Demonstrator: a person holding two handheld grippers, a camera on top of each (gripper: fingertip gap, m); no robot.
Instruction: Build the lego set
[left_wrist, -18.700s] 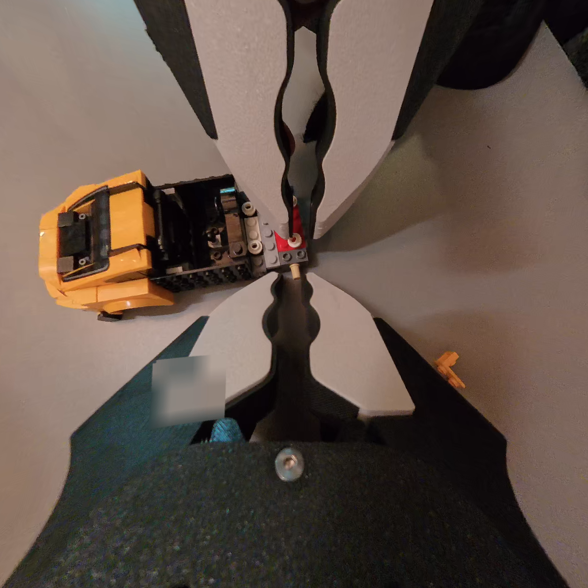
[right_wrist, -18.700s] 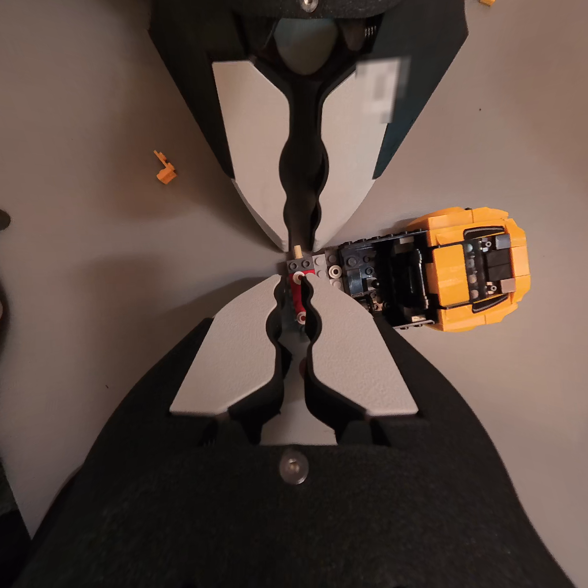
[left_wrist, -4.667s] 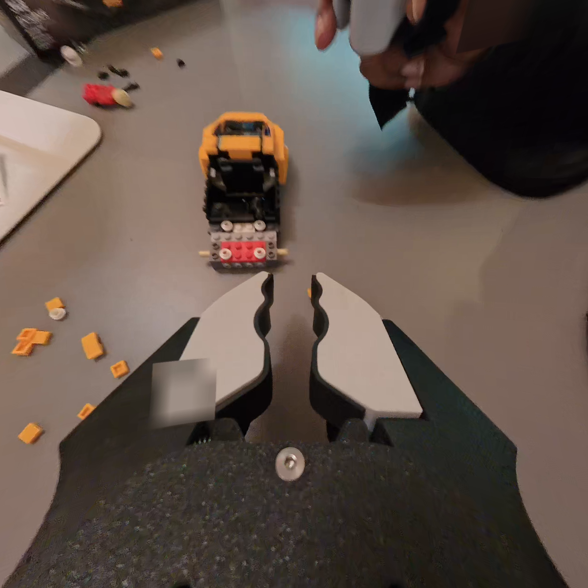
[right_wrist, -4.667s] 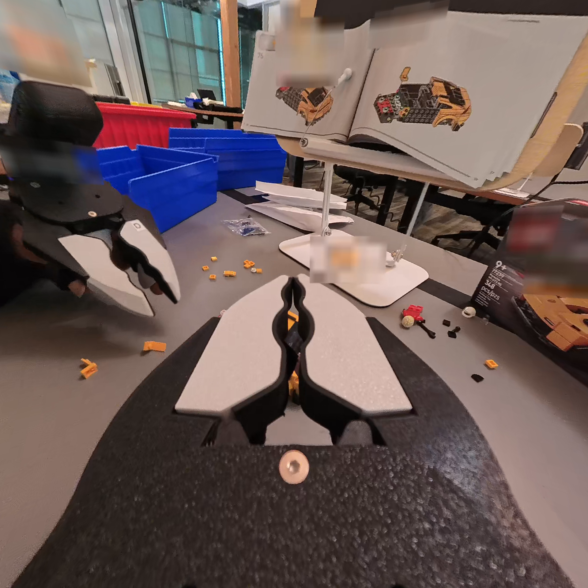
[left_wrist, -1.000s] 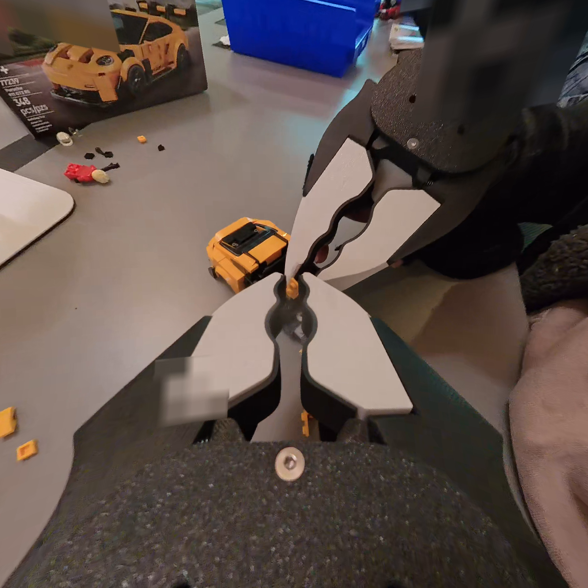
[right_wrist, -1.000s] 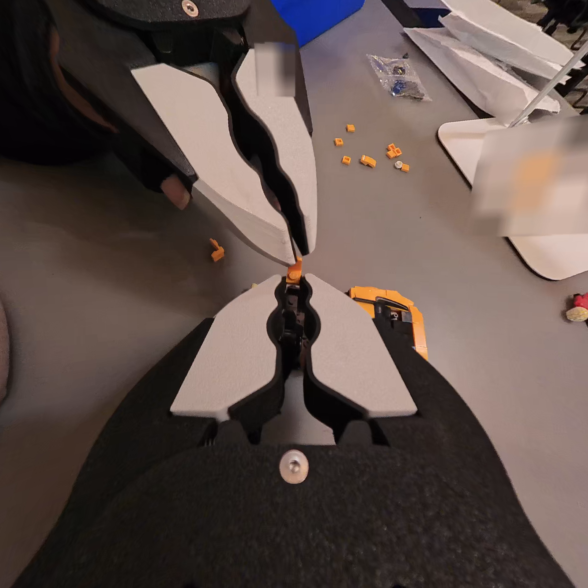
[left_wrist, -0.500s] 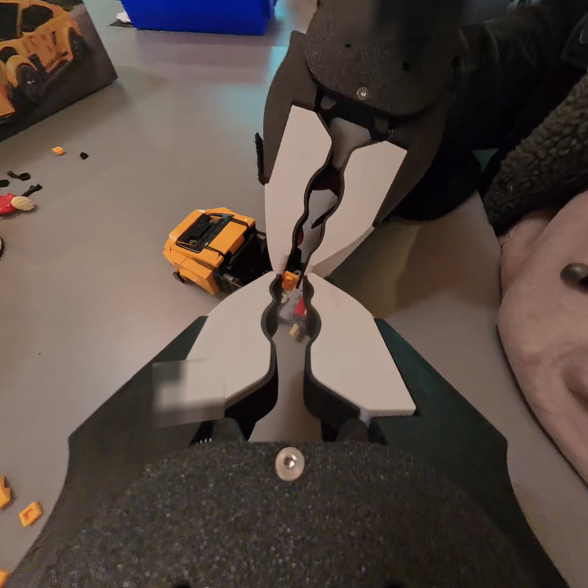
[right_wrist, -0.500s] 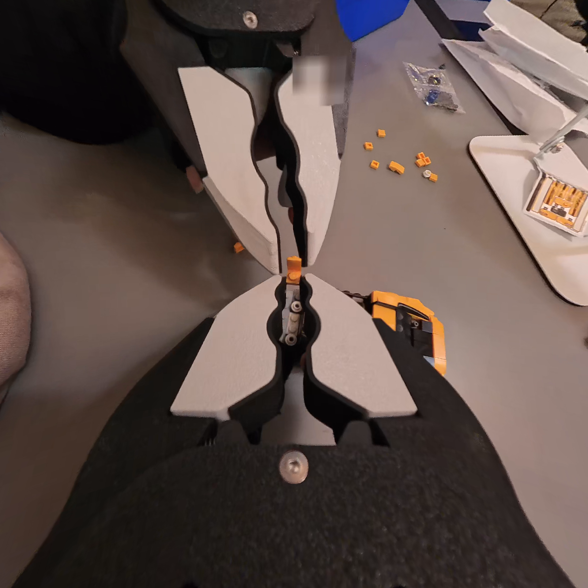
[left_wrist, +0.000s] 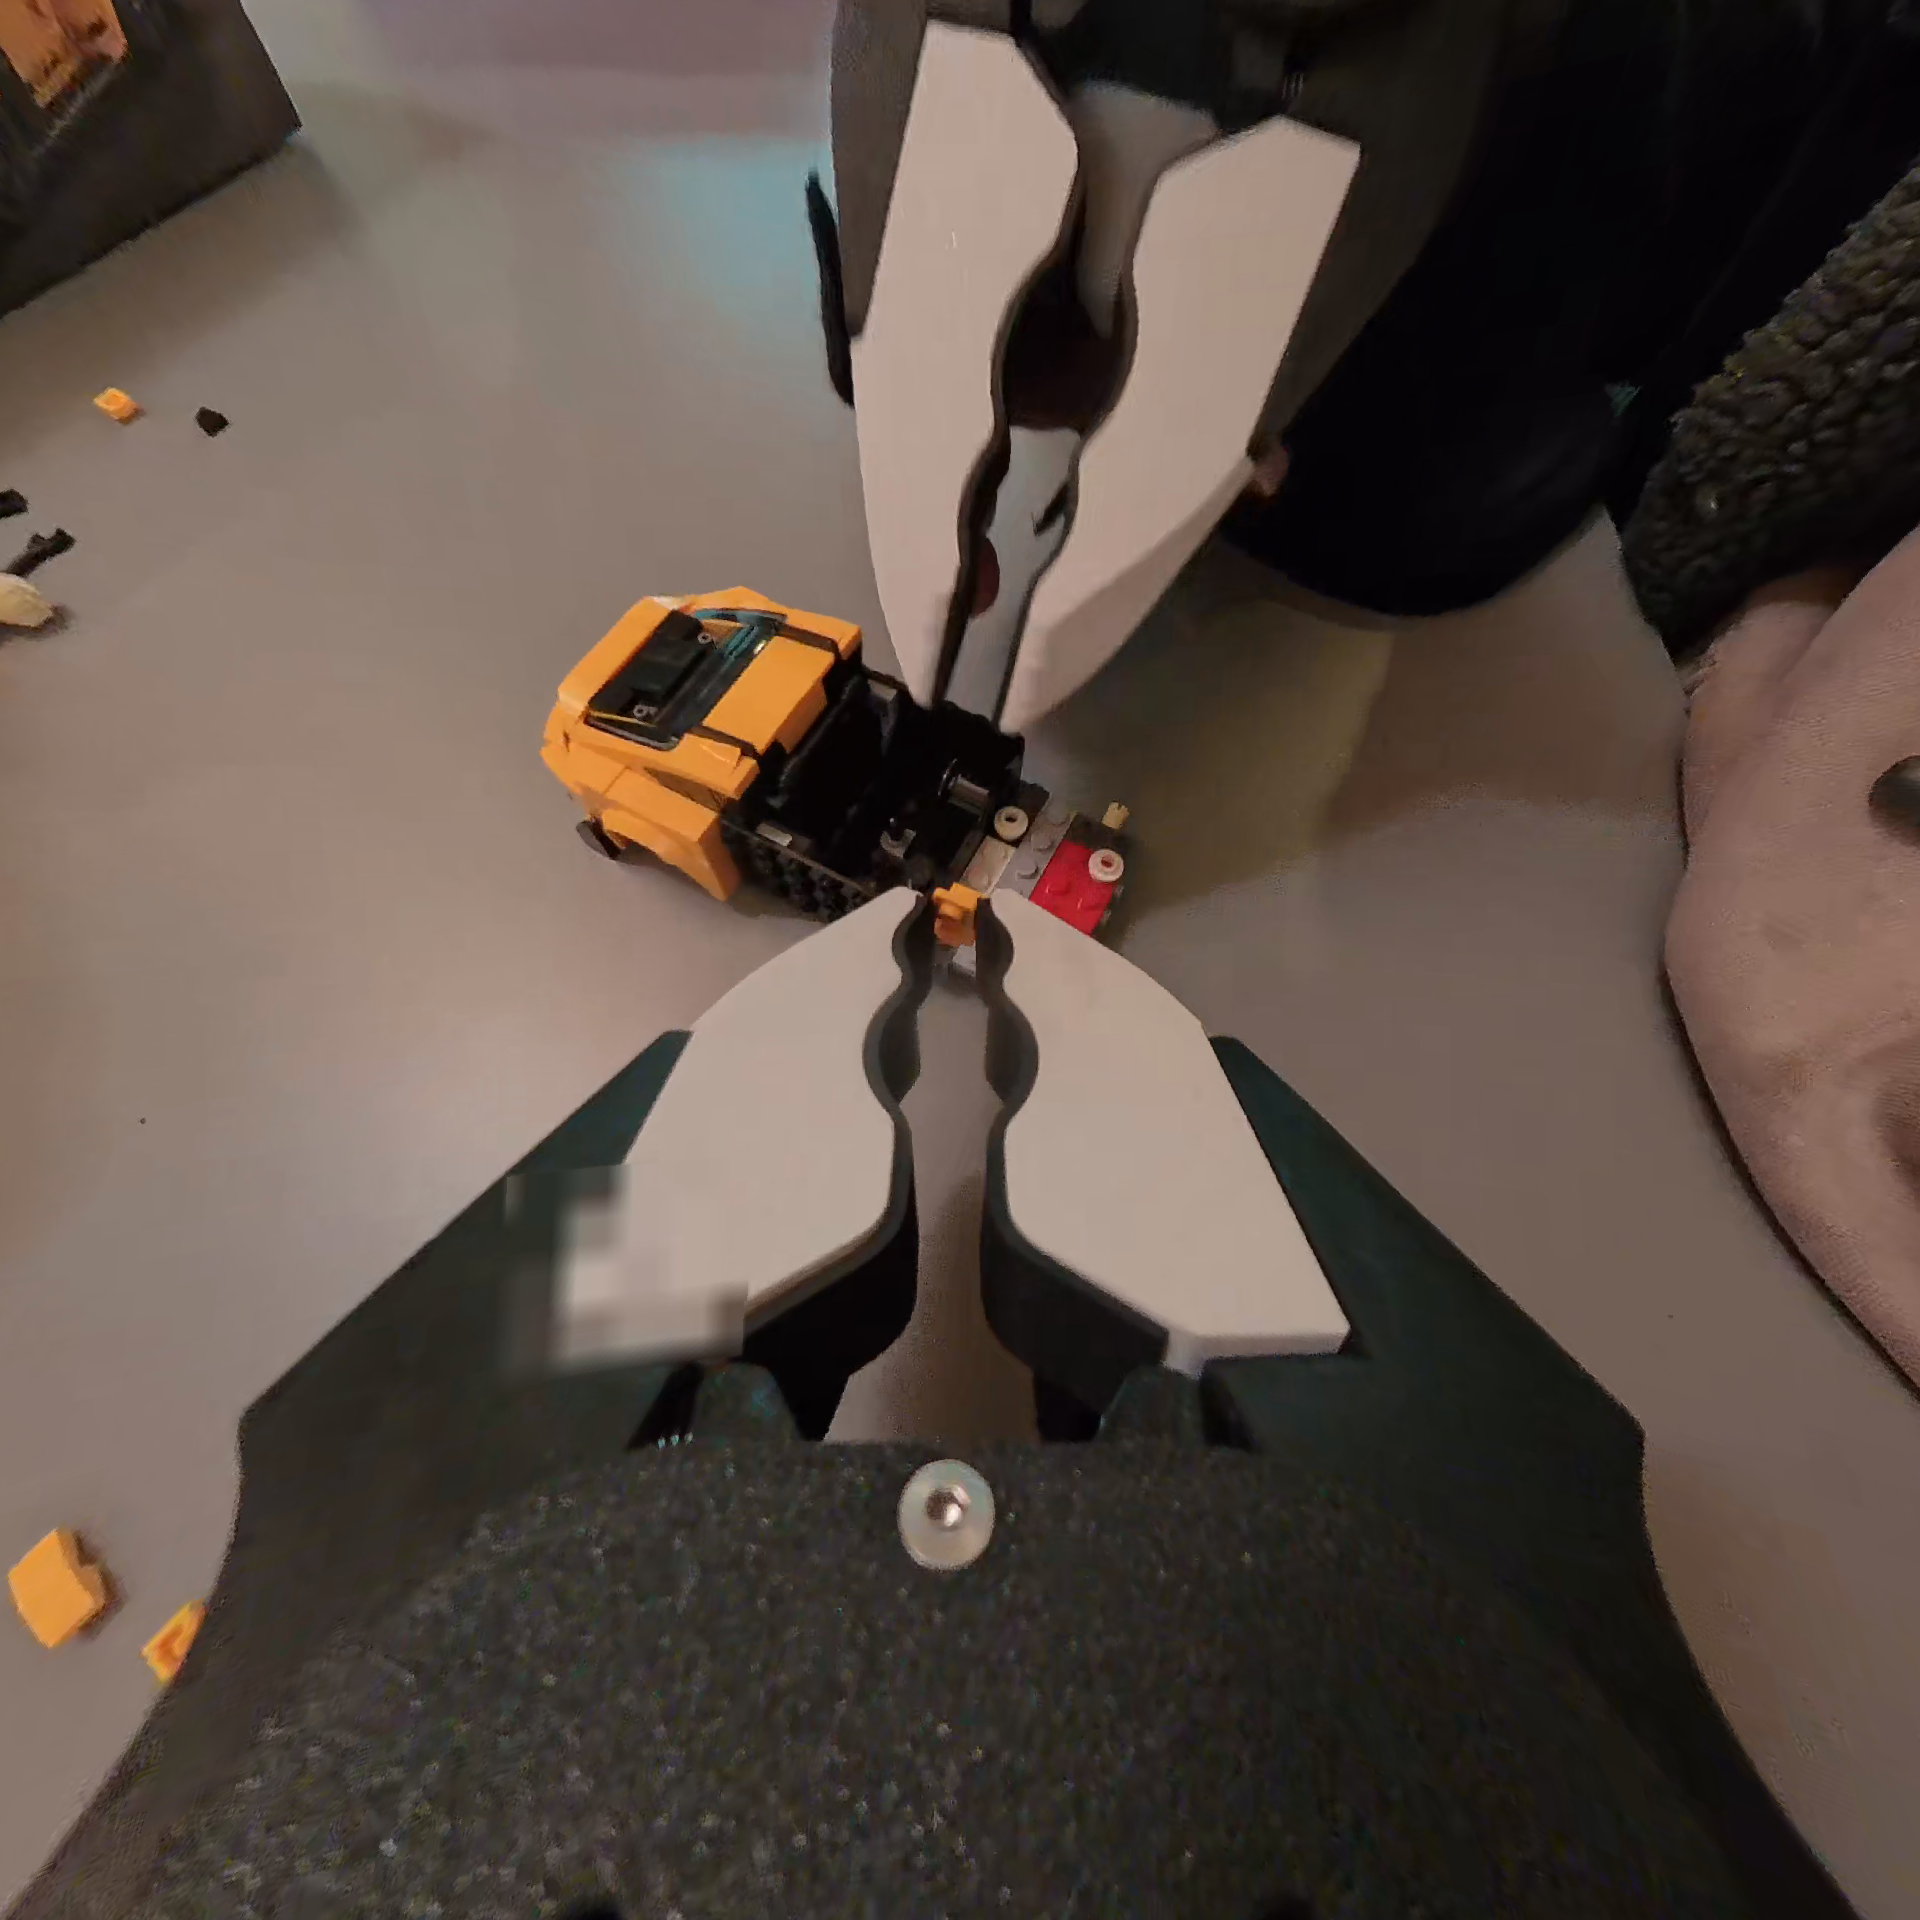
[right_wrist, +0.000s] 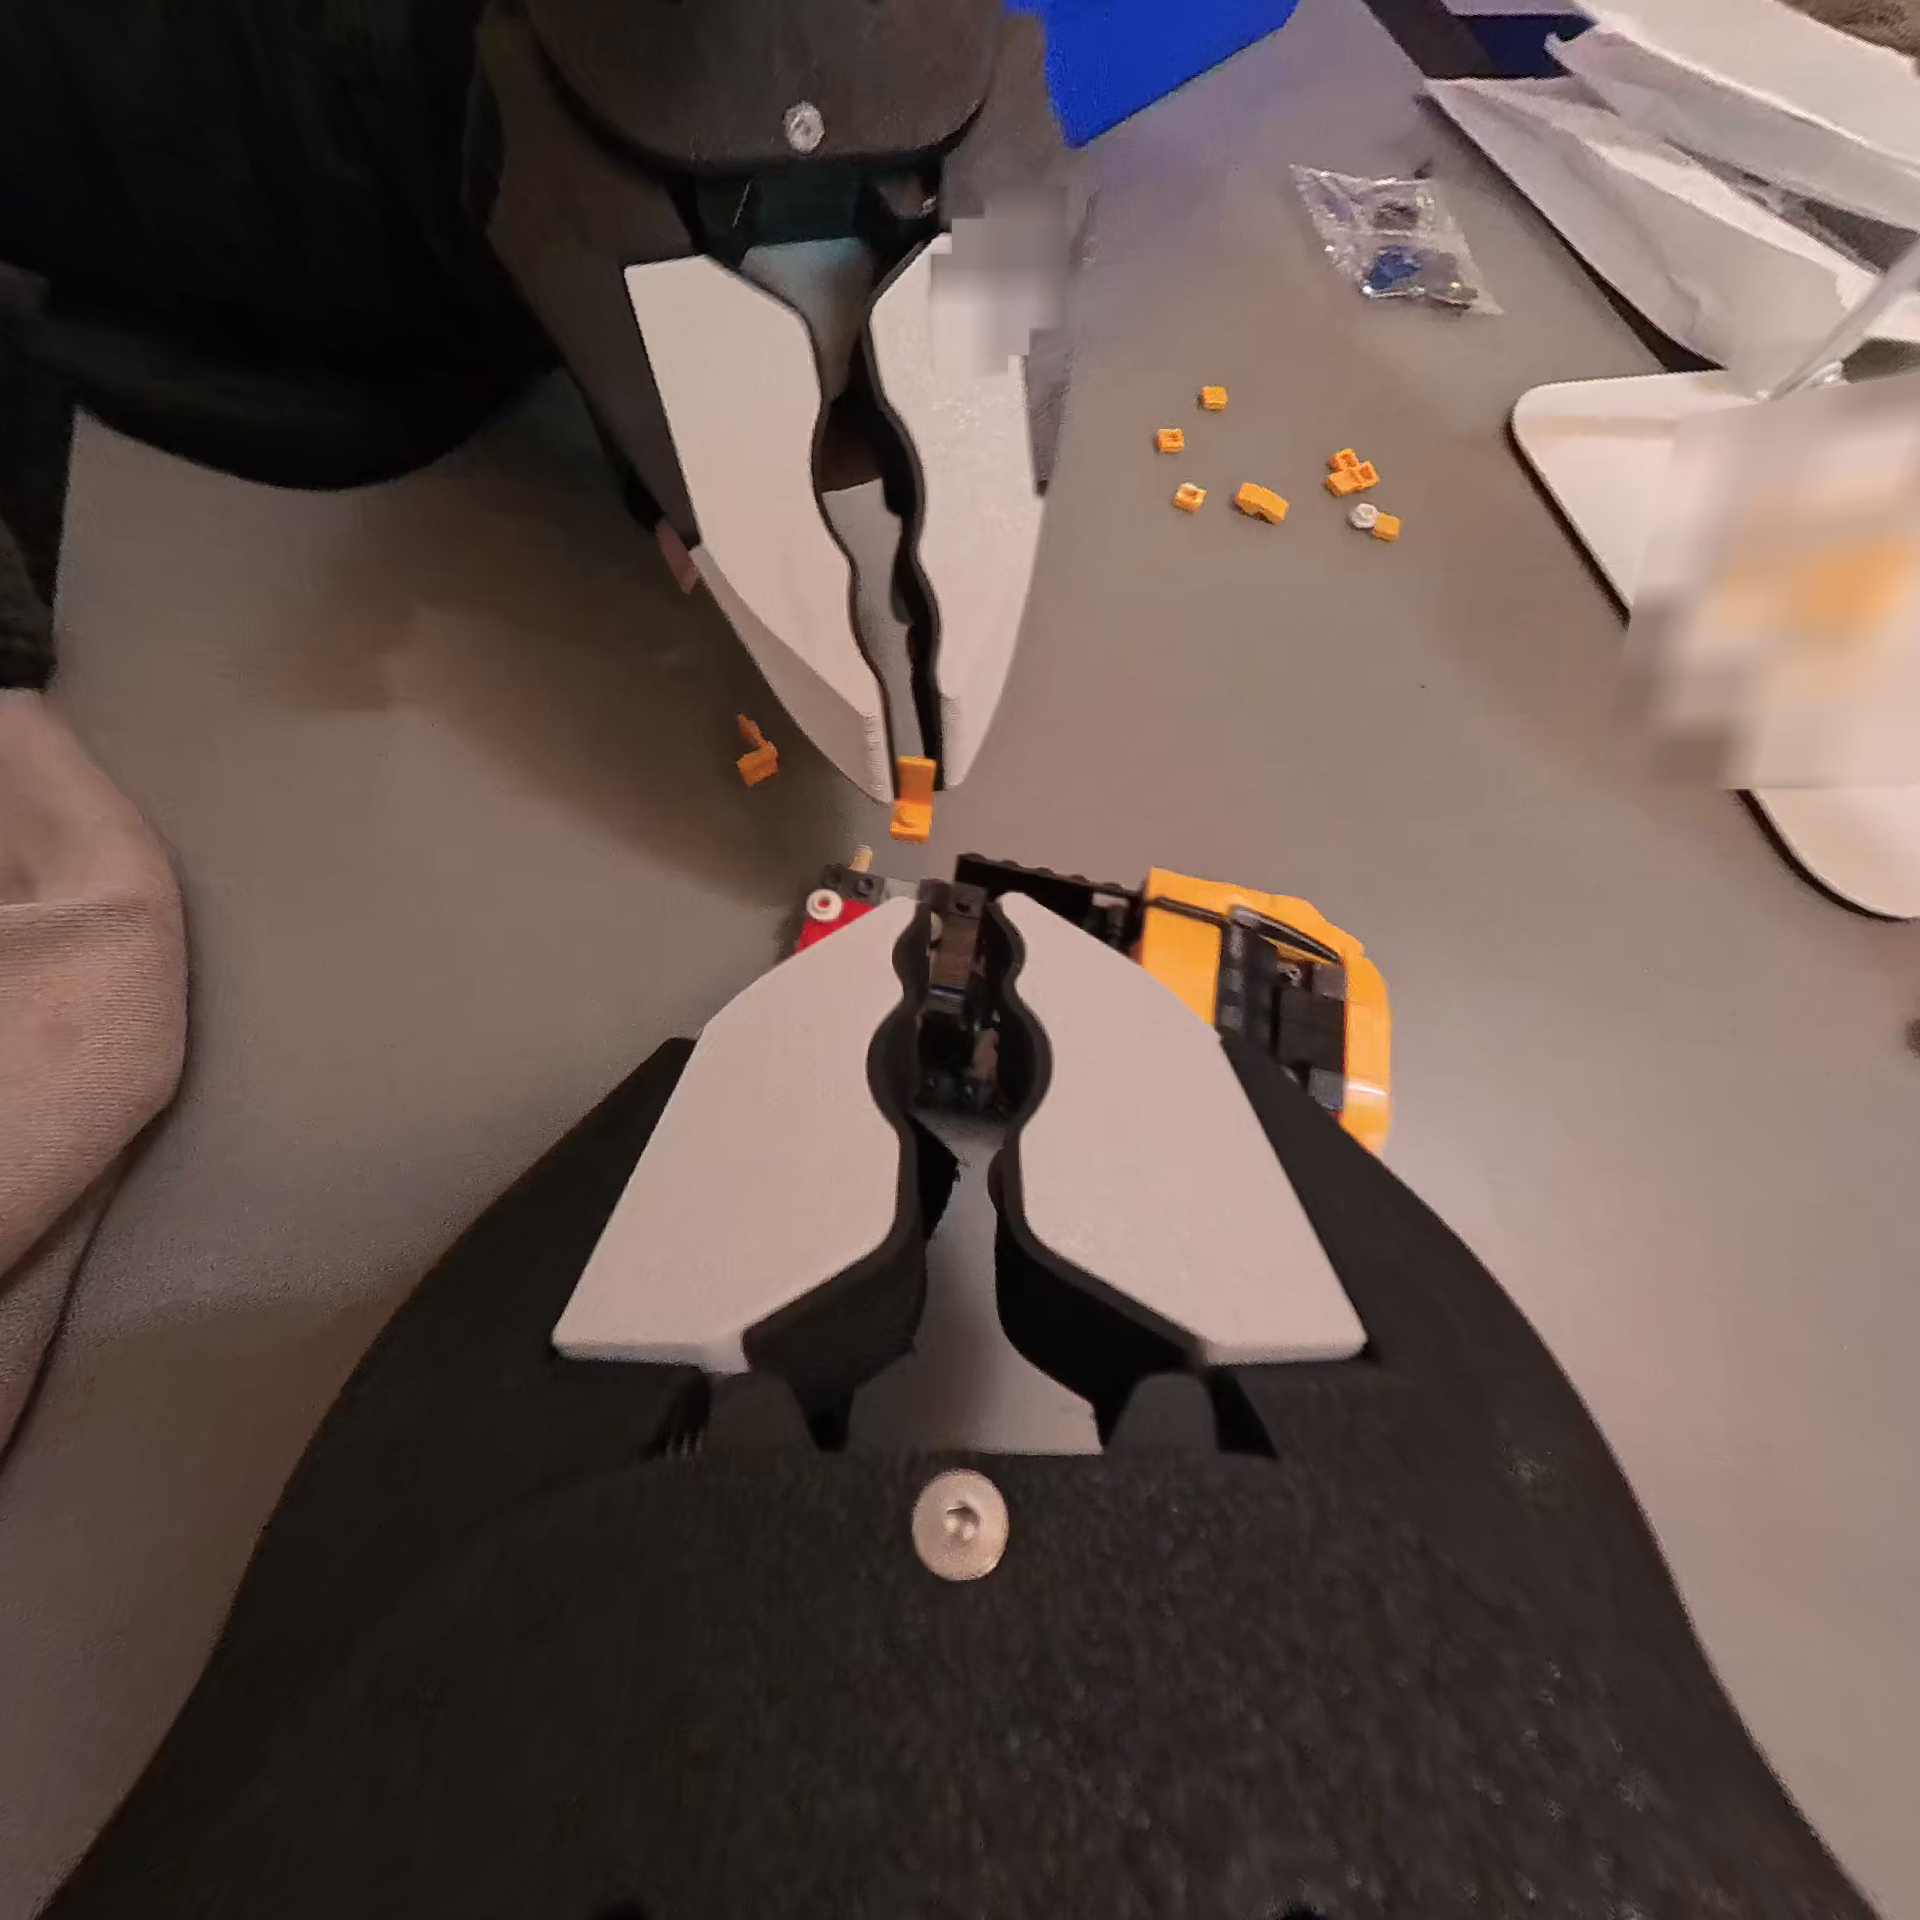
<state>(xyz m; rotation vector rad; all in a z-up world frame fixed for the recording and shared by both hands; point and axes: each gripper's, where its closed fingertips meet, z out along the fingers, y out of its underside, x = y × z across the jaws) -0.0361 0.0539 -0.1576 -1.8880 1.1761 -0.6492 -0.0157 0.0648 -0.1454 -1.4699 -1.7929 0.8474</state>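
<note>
A partly built orange and black brick car (left_wrist: 707, 748) lies on the grey table, with a red and grey rear end (left_wrist: 1075, 883). My left gripper (left_wrist: 951, 909) is shut on a small orange bracket piece (left_wrist: 954, 916) and holds it just above the car's rear. The right wrist view shows the same piece (right_wrist: 912, 795) pinched in the left gripper's tips (right_wrist: 914, 769). My right gripper (right_wrist: 956, 909) is nearly closed, tips down at the car's black middle (right_wrist: 961, 935), and also shows in the left wrist view (left_wrist: 975, 717). I cannot tell whether its pads press on the car (right_wrist: 1268, 987).
Another orange bracket (right_wrist: 756, 753) lies beside the left gripper. Several loose orange pieces (right_wrist: 1262, 502) lie farther off, and more (left_wrist: 57, 1584) near the left gripper's base. A white stand base (right_wrist: 1590, 488), a plastic bag (right_wrist: 1392, 244), a blue bin (right_wrist: 1143, 52) and pinkish cloth (left_wrist: 1808, 935) surround the work spot. Only a small space, under 4 cm, lies between the two pairs of fingers. The white stand base (right_wrist: 1590, 488) is about 30 cm from both grippers' fingertips.
The orange piece, at both grippers' tips a second ago, now sits in the left gripper alone. The right gripper has dropped to the car. The left opened briefly, then closed on the piece.
</note>
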